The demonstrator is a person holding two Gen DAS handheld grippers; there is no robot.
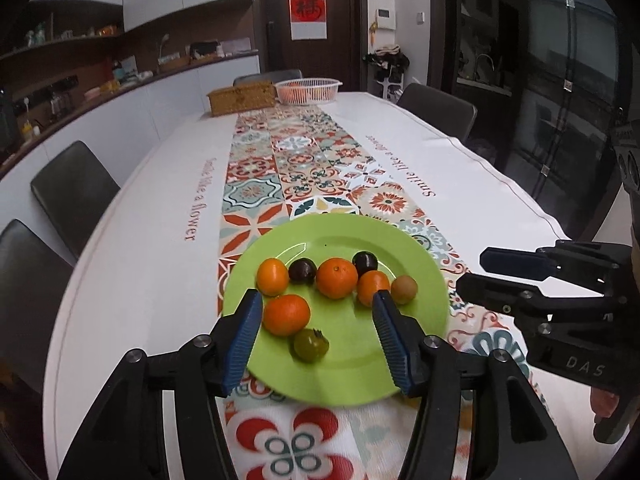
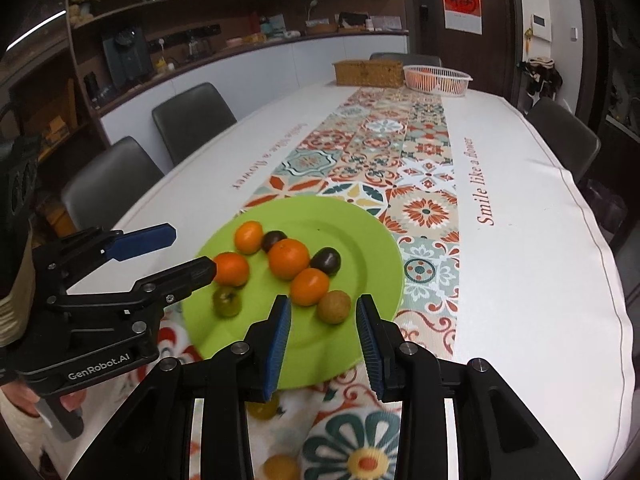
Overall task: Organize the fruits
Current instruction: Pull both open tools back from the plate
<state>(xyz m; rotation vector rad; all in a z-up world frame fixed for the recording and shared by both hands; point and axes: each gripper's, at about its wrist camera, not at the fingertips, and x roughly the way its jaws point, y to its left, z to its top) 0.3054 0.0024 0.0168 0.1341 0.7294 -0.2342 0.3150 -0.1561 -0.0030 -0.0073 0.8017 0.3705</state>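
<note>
A green plate (image 1: 352,376) (image 2: 372,240) sits on the patterned runner and holds several fruits: oranges (image 1: 286,314) (image 2: 289,259), two dark plums (image 1: 302,271) (image 2: 325,261), a brown kiwi-like fruit (image 1: 404,289) (image 2: 334,307) and a green tomato (image 1: 311,345) (image 2: 227,302). My left gripper (image 1: 316,308) (image 2: 192,254) is open and empty over the plate's near side, an orange and the tomato between its fingers. My right gripper (image 2: 324,312) (image 1: 472,270) is open and empty just before the brown fruit. Two yellowish fruits (image 2: 264,409) (image 2: 281,467) lie on the cloth below it.
A wicker box (image 1: 241,98) (image 2: 369,72) and a white basket (image 1: 308,90) (image 2: 437,78) with orange fruit stand at the table's far end. Dark chairs (image 1: 74,194) (image 2: 564,136) line both sides. The white tablecloth edge (image 2: 600,248) runs on the right.
</note>
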